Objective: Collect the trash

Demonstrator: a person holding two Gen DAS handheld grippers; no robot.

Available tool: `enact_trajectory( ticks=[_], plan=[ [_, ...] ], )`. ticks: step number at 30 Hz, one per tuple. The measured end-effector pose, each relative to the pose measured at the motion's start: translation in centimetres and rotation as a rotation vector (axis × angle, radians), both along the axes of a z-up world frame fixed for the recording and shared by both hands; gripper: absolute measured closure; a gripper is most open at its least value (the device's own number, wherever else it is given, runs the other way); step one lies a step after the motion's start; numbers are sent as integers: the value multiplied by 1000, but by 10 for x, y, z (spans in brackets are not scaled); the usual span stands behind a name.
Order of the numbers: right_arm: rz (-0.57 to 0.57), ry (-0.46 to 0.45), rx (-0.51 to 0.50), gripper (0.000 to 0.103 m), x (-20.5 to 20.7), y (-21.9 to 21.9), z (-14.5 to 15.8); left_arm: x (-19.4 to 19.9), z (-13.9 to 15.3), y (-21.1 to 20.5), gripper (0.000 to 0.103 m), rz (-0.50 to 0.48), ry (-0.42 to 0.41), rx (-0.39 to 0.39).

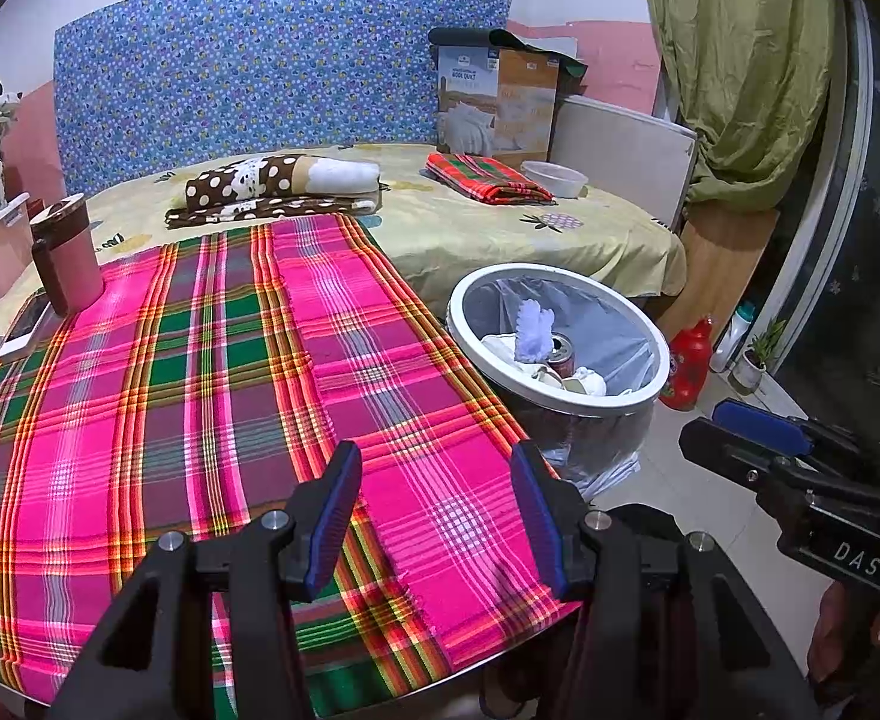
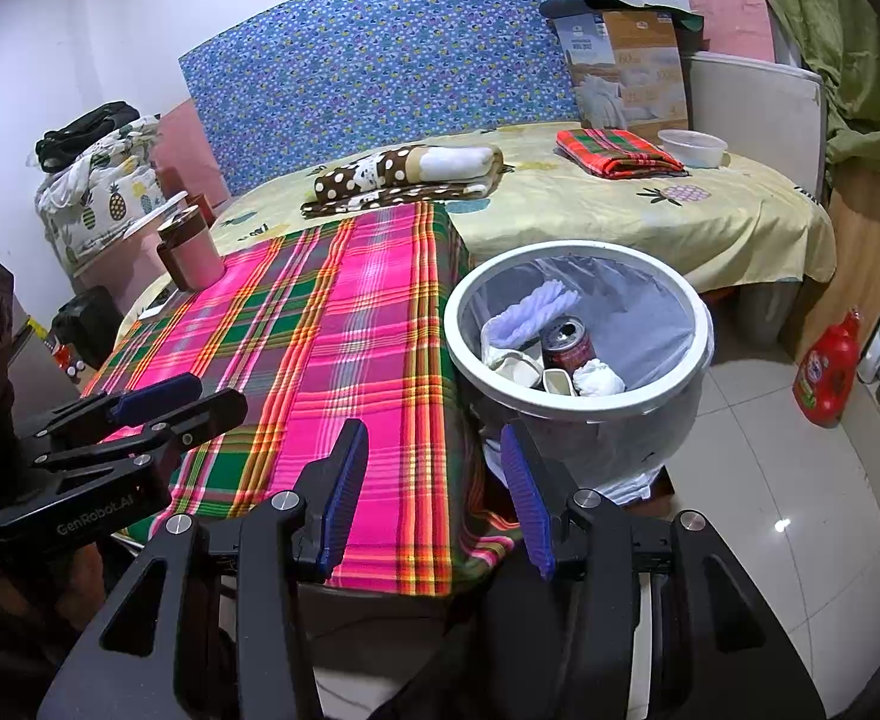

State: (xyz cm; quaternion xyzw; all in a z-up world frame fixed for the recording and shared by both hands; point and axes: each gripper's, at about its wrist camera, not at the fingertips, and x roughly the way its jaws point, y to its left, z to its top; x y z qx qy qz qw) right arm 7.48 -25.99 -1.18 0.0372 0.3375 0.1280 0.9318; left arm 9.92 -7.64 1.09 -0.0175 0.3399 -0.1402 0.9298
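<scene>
A white-rimmed trash bin (image 1: 559, 402) (image 2: 577, 405) with a clear liner stands on the floor right of the table. Inside lie a drink can (image 1: 561, 357) (image 2: 568, 348), crumpled white tissues (image 2: 598, 378), a pale ruffled wrapper (image 1: 532, 330) (image 2: 535, 309) and small white cups (image 2: 520, 369). My left gripper (image 1: 437, 510) hovers open over the pink plaid tablecloth (image 1: 200, 372), nothing between its blue pads. My right gripper (image 2: 437, 495) is open too, empty, above the table's right edge beside the bin. Each gripper shows in the other's view: the right gripper (image 1: 757, 438), the left gripper (image 2: 194, 396).
A lidded pink mug (image 1: 68, 258) (image 2: 191, 249) and a phone (image 1: 23, 327) sit at the table's far left. Behind is a bed with folded blankets (image 1: 284, 186), a red plaid cloth (image 1: 490, 177), a plastic bowl (image 1: 553, 177) and a carton. A red detergent bottle (image 2: 826, 369) stands on the tiled floor.
</scene>
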Motion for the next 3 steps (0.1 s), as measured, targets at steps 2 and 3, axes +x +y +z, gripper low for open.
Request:
enact_trajectory(
  ticks=[2, 3],
  plan=[
    [0, 1, 0, 55, 0, 0, 0, 0, 0, 1, 49, 0, 1, 0],
    [0, 1, 0, 55, 0, 0, 0, 1, 0, 0, 49, 0, 1, 0]
  ],
)
